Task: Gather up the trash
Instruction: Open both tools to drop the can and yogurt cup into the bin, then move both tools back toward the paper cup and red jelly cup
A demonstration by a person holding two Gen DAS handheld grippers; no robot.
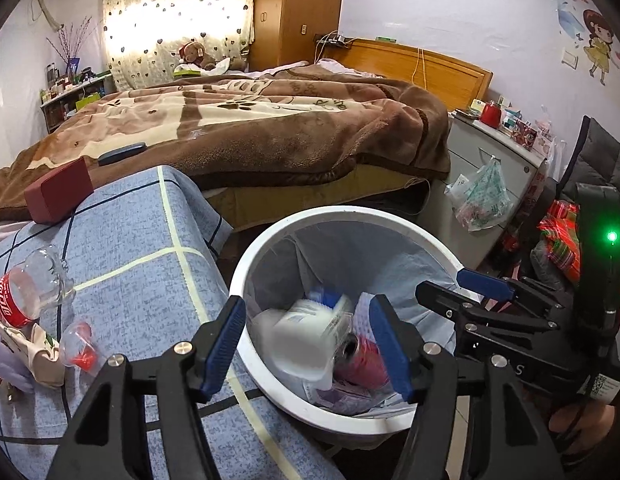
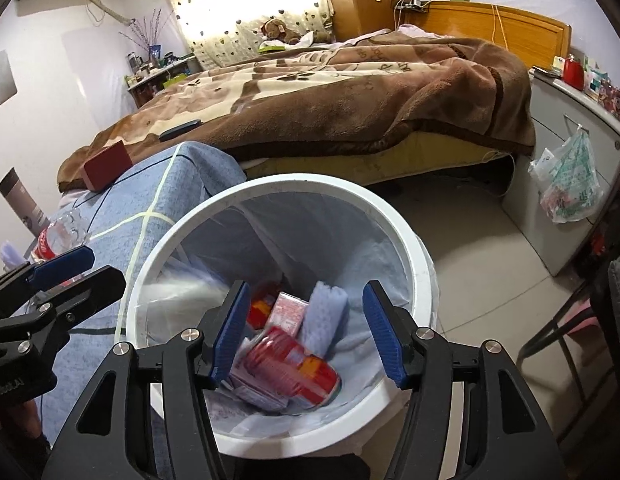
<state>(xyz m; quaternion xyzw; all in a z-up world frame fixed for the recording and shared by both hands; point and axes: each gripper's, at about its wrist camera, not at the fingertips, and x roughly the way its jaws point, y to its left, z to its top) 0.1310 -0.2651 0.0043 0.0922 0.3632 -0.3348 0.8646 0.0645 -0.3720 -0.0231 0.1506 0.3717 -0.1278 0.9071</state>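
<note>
A white round trash bin [image 2: 410,240] lined with a thin pale blue bag stands on the floor beside a table [image 1: 149,240] draped in a blue checked cloth. Both grippers hang over the bin's mouth. The left gripper [image 1: 307,344] has its blue-padded fingers spread wide with nothing between them. Under it, blurred, is a white carton-like piece of trash [image 1: 305,340], with a red drink can [image 1: 362,360] just beside it at about 3 o'clock. The right gripper [image 2: 305,332] is likewise spread and grips nothing. From its camera the bin's contents show more clearly: a red and yellow can [image 2: 293,364] lying on its side, a pink-red packet [image 2: 287,314] at 12 o'clock from it, and a pale blue sponge [image 2: 326,312] leaning at about 1 o'clock.

On the table, at 9 o'clock from the bin, more trash lies: a crushed clear plastic bottle [image 1: 25,288] with a red label, a small clear cup [image 1: 79,344] with red inside, and crumpled beige wrapping [image 1: 33,352]. A dark red box [image 1: 57,190] sits at the table's far edge, against a bed [image 1: 249,128] covered by a brown blanket.
</note>
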